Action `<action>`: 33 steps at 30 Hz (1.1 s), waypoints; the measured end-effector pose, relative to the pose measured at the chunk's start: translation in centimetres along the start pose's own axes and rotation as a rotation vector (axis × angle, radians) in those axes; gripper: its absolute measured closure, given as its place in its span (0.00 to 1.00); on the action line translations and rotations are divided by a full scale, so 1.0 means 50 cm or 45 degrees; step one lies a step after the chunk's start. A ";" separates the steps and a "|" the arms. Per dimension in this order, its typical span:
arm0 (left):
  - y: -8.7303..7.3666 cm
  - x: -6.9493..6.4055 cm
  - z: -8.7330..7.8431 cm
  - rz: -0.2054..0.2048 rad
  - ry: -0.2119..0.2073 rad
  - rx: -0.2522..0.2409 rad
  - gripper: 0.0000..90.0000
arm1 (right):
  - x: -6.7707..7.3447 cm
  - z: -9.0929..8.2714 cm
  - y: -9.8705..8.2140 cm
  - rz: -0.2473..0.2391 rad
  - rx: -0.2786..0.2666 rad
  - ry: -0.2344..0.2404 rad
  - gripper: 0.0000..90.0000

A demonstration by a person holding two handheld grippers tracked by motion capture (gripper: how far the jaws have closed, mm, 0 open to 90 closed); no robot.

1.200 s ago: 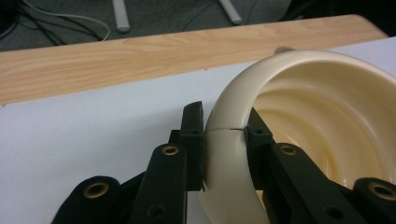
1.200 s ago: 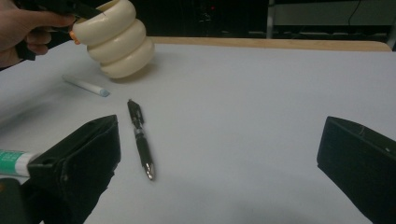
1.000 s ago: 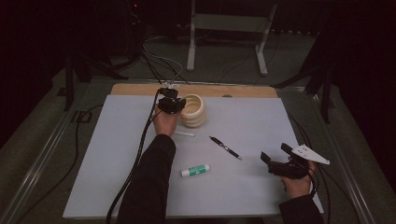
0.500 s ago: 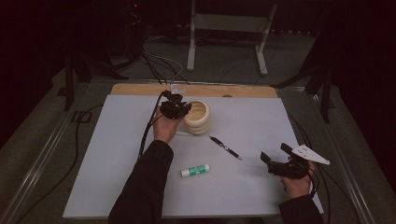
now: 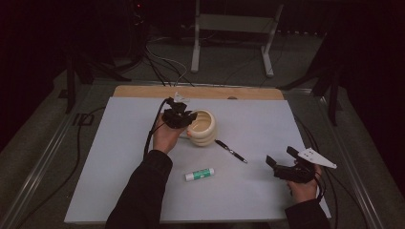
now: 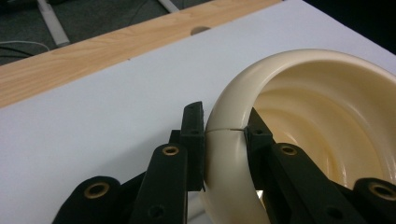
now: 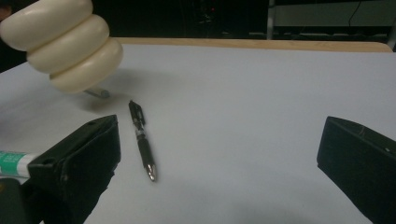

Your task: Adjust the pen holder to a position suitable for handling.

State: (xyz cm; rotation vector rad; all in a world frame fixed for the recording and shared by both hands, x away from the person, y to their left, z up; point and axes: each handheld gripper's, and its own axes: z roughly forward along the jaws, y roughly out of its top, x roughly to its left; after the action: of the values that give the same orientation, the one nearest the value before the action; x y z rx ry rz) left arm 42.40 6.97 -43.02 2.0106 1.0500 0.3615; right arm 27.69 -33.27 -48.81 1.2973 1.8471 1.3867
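Carrying step, by the look of it: left gripper is clamped on the rim of the cream ribbed cup, one jaw outside the wall, one inside, pads pressing on the lip; cup sits left of centre over the white mat, tilted, and in the right gripper view its base hangs clear of the mat with a shadow under it, so I'd call it lifted, not resting; a small grey stick lies on the mat just under the raised cup; glue stick lies nearer the person, apart from the cup; black pen lies just right of the cup, tip pointing toward the right hand; right gripper hovers low at the right edge of the mat, jaws spread wide, nothing between them, pen ahead of its left jaw.

Next move, my guess: set the cup down upright on bare mat; needs the tilt taken out first, and a landing spot clear of the pen and the grey stick; the rim-only pinch looks prone to slipping if the wrist rolls fast.
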 end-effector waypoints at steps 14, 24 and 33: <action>-0.030 -0.036 -0.006 0.065 -0.055 0.075 0.85 | 0.002 0.001 0.000 -0.003 0.003 0.002 0.00; -0.049 -0.052 0.001 0.090 -0.069 0.116 0.85 | 0.002 0.001 0.000 -0.003 0.003 0.001 0.00; -0.061 -0.058 0.002 0.088 -0.086 0.127 0.85 | 0.003 0.002 -0.001 -0.005 0.004 0.001 0.00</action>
State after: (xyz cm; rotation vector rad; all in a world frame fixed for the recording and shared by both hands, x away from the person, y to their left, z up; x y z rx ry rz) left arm 39.00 5.60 -45.13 2.1370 0.9755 0.2800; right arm 27.68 -33.11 -48.85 1.2945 1.8524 1.3832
